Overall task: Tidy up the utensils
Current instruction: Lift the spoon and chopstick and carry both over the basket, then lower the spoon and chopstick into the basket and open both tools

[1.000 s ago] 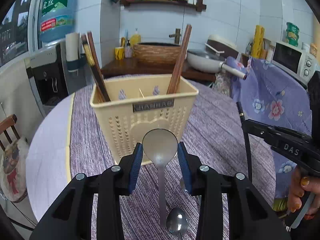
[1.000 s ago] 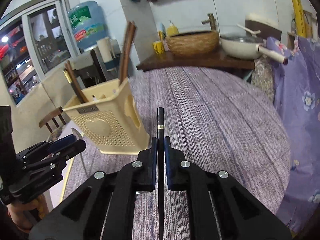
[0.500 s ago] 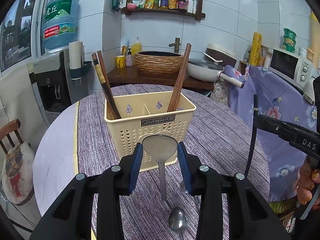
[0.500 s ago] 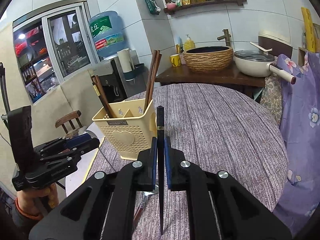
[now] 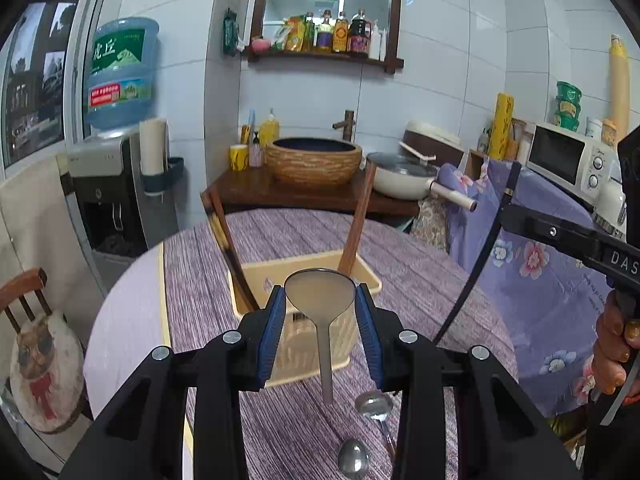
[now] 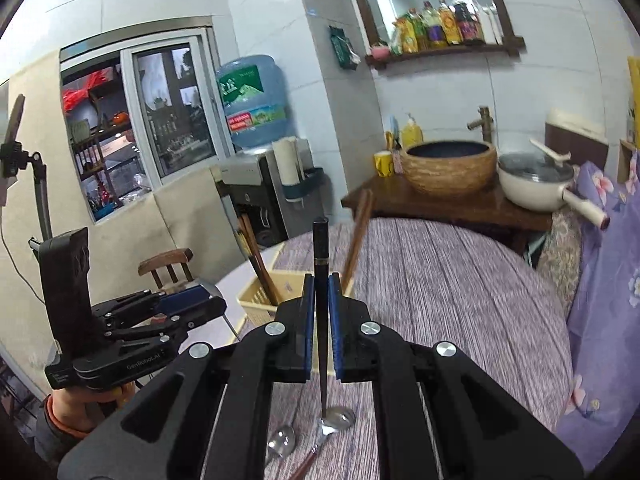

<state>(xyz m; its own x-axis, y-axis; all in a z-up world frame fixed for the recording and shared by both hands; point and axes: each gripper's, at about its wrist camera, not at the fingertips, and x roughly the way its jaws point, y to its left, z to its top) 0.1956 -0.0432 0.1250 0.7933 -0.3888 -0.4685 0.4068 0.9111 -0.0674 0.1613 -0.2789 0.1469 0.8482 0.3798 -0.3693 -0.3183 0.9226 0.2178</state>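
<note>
My left gripper [image 5: 320, 324] is shut on a metal spoon [image 5: 322, 300], bowl up and handle hanging down, held above and in front of the cream utensil basket [image 5: 370, 280]. My right gripper [image 6: 320, 316] is shut on a black chopstick [image 6: 321, 256], held upright above the table, to the right of the basket [image 6: 252, 300]. Brown chopsticks [image 5: 356, 224] stand in the basket. Two loose spoons [image 5: 374, 404] lie on the purple tablecloth below the grippers; they also show in the right wrist view [image 6: 336, 420]. The right gripper shows in the left wrist view [image 5: 560, 236], the left gripper in the right wrist view [image 6: 168, 312].
The round table [image 5: 132, 320] has a purple cloth [image 6: 460, 300]. A wooden chair [image 5: 28, 292] stands left. Behind are a water dispenser [image 5: 116, 184], a woven basin [image 5: 316, 160], a white pan [image 5: 404, 180] and a microwave [image 5: 568, 160]. A brown chopstick end [image 6: 308, 460] lies near the loose spoons.
Both grippers have risen well above the table with their utensils; the basket now sits lower and farther in both views. Both stay shut.
</note>
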